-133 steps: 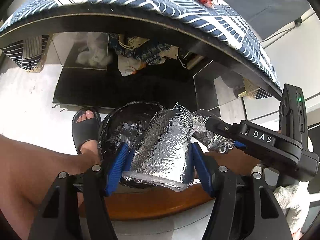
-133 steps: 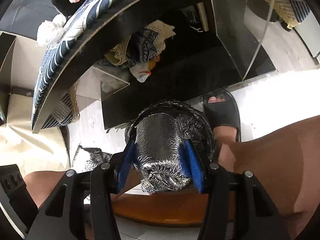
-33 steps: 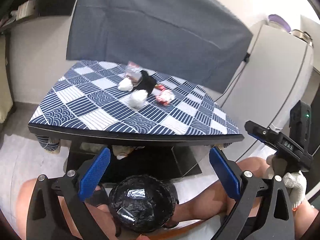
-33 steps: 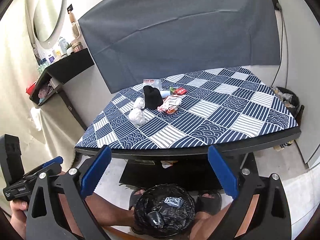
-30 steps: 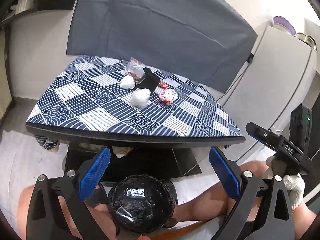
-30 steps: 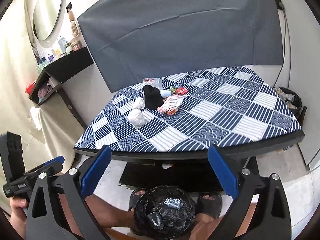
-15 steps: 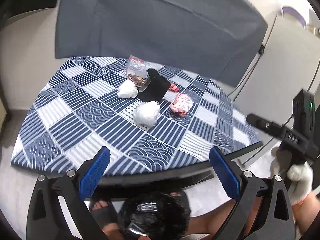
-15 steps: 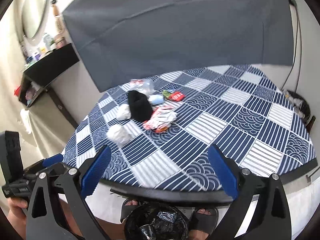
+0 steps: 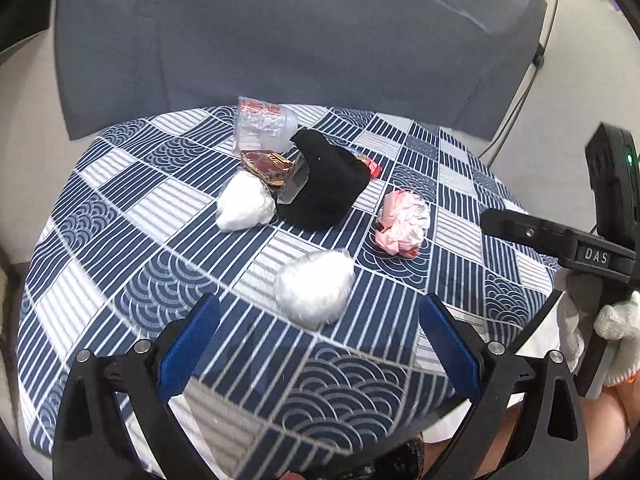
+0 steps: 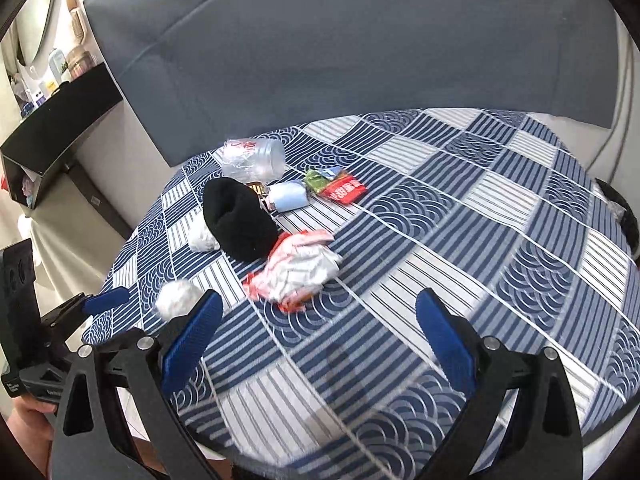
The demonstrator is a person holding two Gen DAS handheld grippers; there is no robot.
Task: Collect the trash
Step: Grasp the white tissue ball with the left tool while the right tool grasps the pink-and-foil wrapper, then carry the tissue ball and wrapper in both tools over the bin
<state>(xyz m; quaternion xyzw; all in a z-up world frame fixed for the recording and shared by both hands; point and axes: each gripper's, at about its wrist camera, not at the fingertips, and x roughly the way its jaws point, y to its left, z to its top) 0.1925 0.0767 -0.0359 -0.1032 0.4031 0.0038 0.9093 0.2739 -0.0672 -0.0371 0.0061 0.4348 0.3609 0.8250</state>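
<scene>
So both grippers hang over the desk with nothing in them, lined up for the next bits of trash.

Going left to right: the left gripper (image 9: 318, 344) has its jaws spread wide, aimed at the white wad (image 9: 315, 289) just ahead of it, probably because that's the closest piece to the near edge. Past it there's a second white wad (image 9: 245, 205), a clear plastic cup (image 9: 264, 128) on its side, a black sock-like cloth (image 9: 326, 184) in the middle of the pile, and a pink-and-white crumpled wrapper (image 10: 298, 270). The right gripper (image 10: 319, 338) is just as wide open and faces that wrapper, so my guess is each hand takes its own side. The patterned desk (image 10: 500, 216) is bare off to the right.
</scene>
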